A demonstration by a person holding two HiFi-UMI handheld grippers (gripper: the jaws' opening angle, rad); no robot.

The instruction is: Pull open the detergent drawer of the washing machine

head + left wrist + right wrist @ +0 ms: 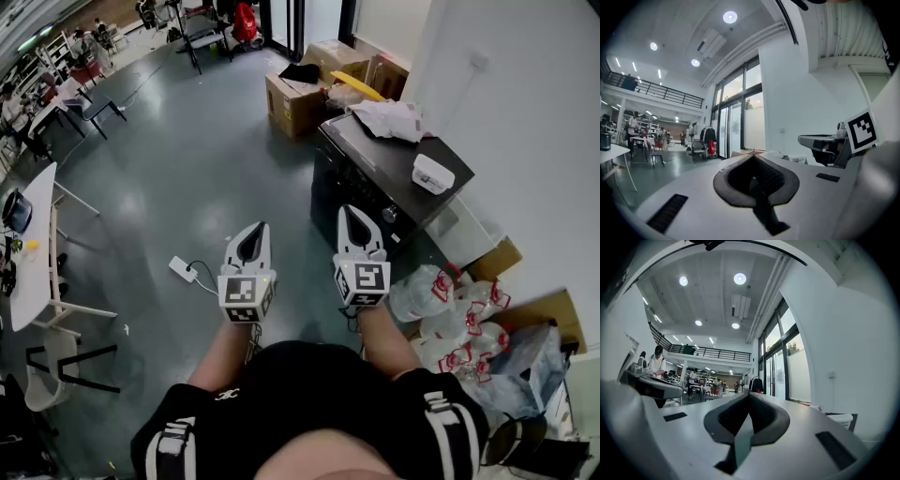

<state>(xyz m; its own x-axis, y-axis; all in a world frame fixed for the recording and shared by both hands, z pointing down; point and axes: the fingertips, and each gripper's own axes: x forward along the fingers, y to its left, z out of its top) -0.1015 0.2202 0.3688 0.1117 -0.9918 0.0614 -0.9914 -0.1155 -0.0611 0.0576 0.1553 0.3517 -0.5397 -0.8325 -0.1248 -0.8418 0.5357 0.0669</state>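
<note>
Your left claw and right claw are both pressed together and hold nothing, side by side; the dark washing machine stands just beyond the right claw, apart from it; its detergent drawer cannot be picked out on the front; grey floor all round, cardboard boxes farther off, a white desk at left.
</note>
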